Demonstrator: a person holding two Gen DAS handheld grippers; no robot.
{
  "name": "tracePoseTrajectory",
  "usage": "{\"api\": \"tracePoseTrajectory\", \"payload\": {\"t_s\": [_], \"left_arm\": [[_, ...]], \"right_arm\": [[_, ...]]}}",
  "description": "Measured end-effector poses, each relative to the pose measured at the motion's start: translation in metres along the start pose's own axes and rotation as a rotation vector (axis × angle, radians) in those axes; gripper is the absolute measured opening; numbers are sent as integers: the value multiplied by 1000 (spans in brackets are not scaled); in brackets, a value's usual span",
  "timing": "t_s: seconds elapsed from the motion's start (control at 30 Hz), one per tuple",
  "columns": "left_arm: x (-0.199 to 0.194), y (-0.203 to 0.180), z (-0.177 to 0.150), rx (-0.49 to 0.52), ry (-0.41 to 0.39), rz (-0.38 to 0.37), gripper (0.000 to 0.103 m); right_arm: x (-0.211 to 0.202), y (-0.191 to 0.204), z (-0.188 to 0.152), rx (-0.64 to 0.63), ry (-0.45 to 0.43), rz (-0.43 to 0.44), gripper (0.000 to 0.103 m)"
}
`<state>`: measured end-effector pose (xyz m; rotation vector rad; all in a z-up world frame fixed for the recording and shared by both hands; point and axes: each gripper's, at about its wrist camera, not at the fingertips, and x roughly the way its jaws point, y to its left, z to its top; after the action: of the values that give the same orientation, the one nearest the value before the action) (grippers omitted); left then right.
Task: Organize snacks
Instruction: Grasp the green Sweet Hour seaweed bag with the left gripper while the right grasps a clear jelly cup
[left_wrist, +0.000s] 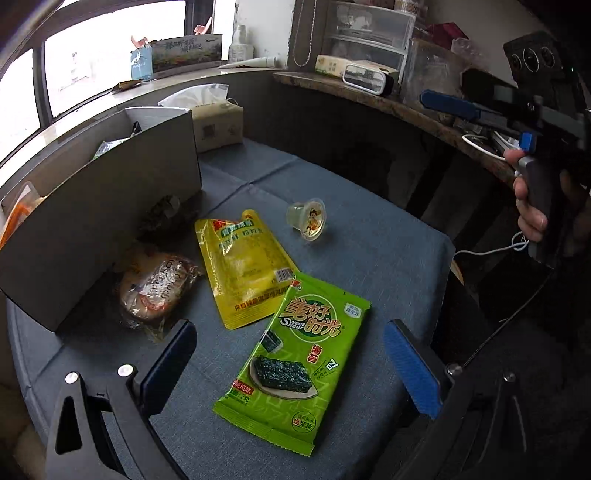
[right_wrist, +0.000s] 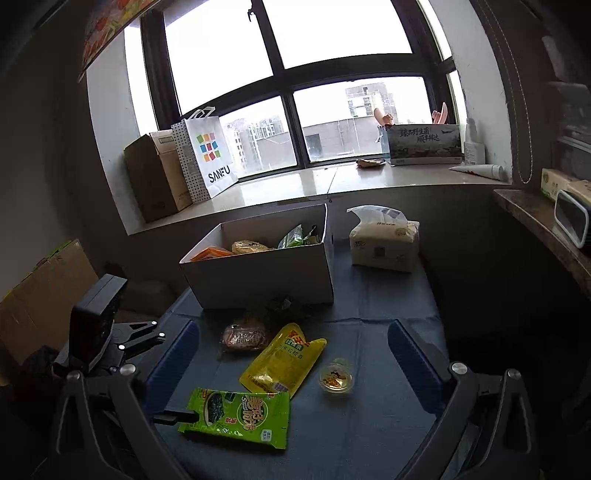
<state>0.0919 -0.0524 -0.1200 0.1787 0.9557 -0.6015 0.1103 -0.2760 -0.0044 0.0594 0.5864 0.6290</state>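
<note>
1. White box (right_wrist: 258, 273), rear left of the blue cloth (left_wrist: 388, 266): already holds several packets, evidently the collection point.
2. Wrapped bun (left_wrist: 155, 291), yellow pouch (left_wrist: 243, 269), green seaweed packet (left_wrist: 291, 365) and jelly cup (left_wrist: 307, 218) lie loose before it, unsorted.
3. Left gripper (left_wrist: 291, 373): jaws apart, straddling the seaweed packet, likely its next pick.
4. Right gripper (right_wrist: 291, 369): jaws apart, empty, held back.

Big dark-framed window (right_wrist: 295, 74), overcast daylight, buildings outside. Pale windowsill (right_wrist: 332, 181) holds a SANFU paper bag (right_wrist: 207, 155) and cardboard box (right_wrist: 151, 177). Blue-grey tablecloth (right_wrist: 369, 295). Cluttered wooden shelf (left_wrist: 369, 96) to the right.
</note>
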Motion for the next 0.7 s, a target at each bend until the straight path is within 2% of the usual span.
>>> {"api": "tracePoseTrajectory", "payload": {"t_s": [0.1, 0.27, 0.3, 0.33, 0.43, 0.57, 0.7], "left_arm": [[27, -5, -5, 61, 76, -55, 103], [55, -12, -15, 118, 160, -45, 100], [56, -14, -16, 132, 155, -39, 94], [56, -17, -17, 161, 140, -13, 84], [52, -23, -20, 160, 127, -12, 74], [35, -16, -22, 82, 69, -16, 65], [-4, -1, -27, -75, -77, -2, 65]], "right_arm": [[-5, -7, -6, 13, 7, -14, 103], [-7, -19, -16, 45, 23, -37, 103], [-7, -21, -16, 50, 27, -40, 103], [-7, -22, -17, 55, 31, -44, 103], [-3, -25, -20, 61, 41, -48, 103], [5, -23, -24, 55, 65, -56, 103], [22, -21, -31, 42, 110, -55, 103]]}}
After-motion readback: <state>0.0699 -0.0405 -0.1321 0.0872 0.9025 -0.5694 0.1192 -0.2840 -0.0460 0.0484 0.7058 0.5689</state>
